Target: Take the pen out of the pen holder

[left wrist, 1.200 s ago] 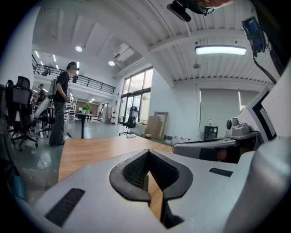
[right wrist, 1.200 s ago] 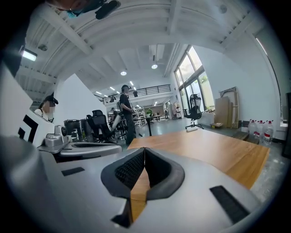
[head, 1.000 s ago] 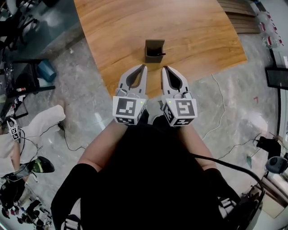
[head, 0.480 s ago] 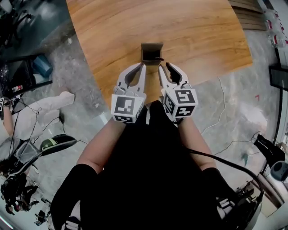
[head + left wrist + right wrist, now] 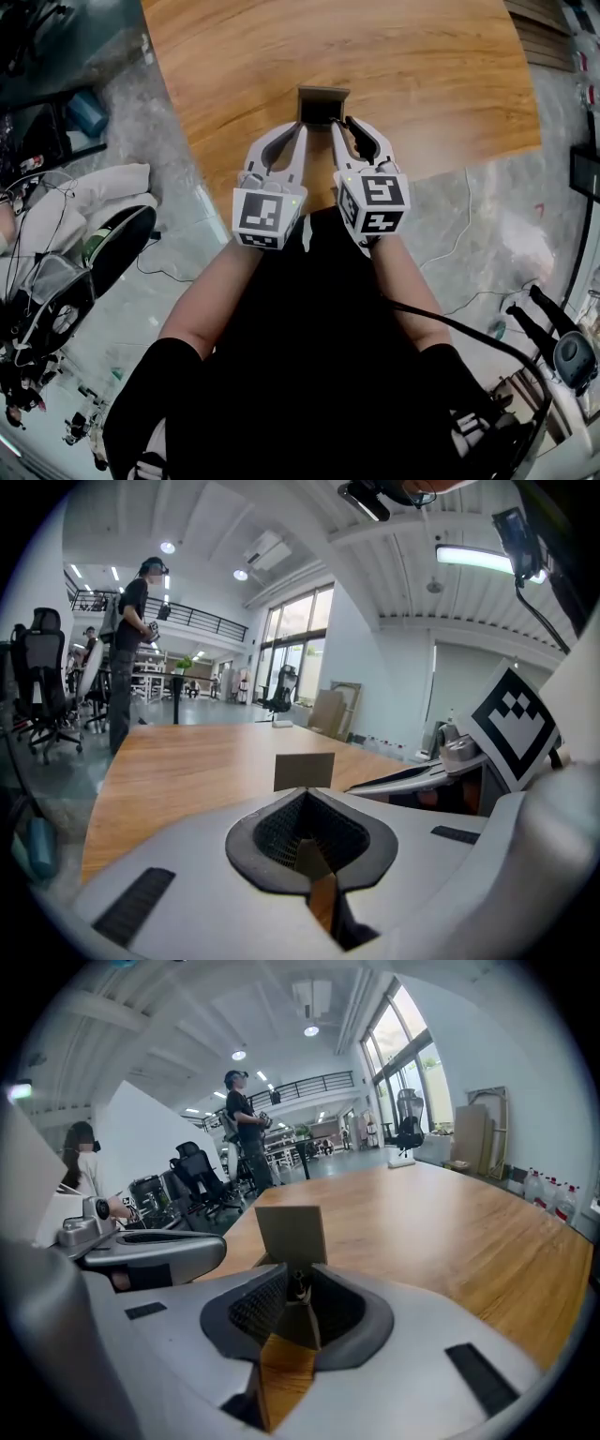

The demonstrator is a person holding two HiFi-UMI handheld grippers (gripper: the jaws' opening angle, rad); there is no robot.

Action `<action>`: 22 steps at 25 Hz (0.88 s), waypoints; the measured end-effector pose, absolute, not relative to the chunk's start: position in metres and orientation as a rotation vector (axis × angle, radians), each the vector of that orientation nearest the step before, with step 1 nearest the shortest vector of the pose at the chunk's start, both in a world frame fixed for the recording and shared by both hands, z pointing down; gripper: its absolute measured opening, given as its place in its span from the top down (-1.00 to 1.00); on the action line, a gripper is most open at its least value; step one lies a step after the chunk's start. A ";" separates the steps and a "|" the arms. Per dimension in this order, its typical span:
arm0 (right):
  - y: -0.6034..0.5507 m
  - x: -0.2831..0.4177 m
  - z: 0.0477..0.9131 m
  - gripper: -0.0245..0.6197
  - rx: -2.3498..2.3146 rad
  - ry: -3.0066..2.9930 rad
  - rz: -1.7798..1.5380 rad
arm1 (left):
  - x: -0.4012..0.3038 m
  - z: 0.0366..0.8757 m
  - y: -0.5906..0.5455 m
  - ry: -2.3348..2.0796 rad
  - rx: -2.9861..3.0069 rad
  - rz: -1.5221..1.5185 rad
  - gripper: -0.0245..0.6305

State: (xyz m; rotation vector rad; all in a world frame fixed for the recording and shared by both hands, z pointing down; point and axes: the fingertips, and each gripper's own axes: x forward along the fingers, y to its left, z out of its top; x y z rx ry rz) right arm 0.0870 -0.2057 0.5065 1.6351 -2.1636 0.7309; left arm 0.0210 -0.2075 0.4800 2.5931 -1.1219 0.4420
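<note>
1. Long wooden table point(image 5: 422, 75) runs across the top of the head view, with grey stone floor point(image 5: 487, 225) around it.
2. Dark grey-brown box-shaped pen holder point(image 5: 323, 101) stands upright on the table, near the edge on the person's side. Both grippers point at it from that side.
3. Left gripper point(image 5: 302, 129): white two-jaw tool, held just left of the holder's front face, tip close to it. Whether they touch cannot be told.
4. Left gripper view: the left gripper point(image 5: 304, 792) has its jaw tips meeting, nothing between them. Only the hollow behind the tips stays clear, with wood showing through. The pen holder point(image 5: 304, 771) sits straight ahead, just beyond the tips.
5. Right gripper point(image 5: 342, 122): its tips sit at the holder's front right corner.
6. Right gripper view: the right gripper point(image 5: 298, 1274) has its jaws a narrow gap apart. A small dark piece, the black pen point(image 5: 299, 1286), shows in that gap, with the pen holder point(image 5: 291, 1230) directly behind.
7. Whether the pads press on the pen cannot be made out. The pen stays in the holder.
8. The two grippers lie side by side, near each other, each with its black-and-white marker cube point(image 5: 266, 214) towards the person.
9. Background: a person in dark clothes point(image 5: 246, 1129) stands beyond the table's far end.
</note>
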 end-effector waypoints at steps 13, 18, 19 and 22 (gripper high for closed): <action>-0.208 0.094 0.464 0.80 1.671 -2.217 0.600 | 0.020 0.465 -0.213 -1.164 2.595 0.417 0.93; -0.196 0.092 0.421 0.80 1.693 -2.253 0.531 | 0.015 0.431 -0.206 -1.199 2.629 0.377 0.93; -0.195 0.092 0.413 0.80 1.699 -2.260 0.512 | 0.014 0.424 -0.206 -1.205 2.641 0.364 0.93; -0.188 0.091 0.391 0.80 1.712 -2.279 0.463 | 0.014 0.404 -0.202 -1.219 2.674 0.333 0.93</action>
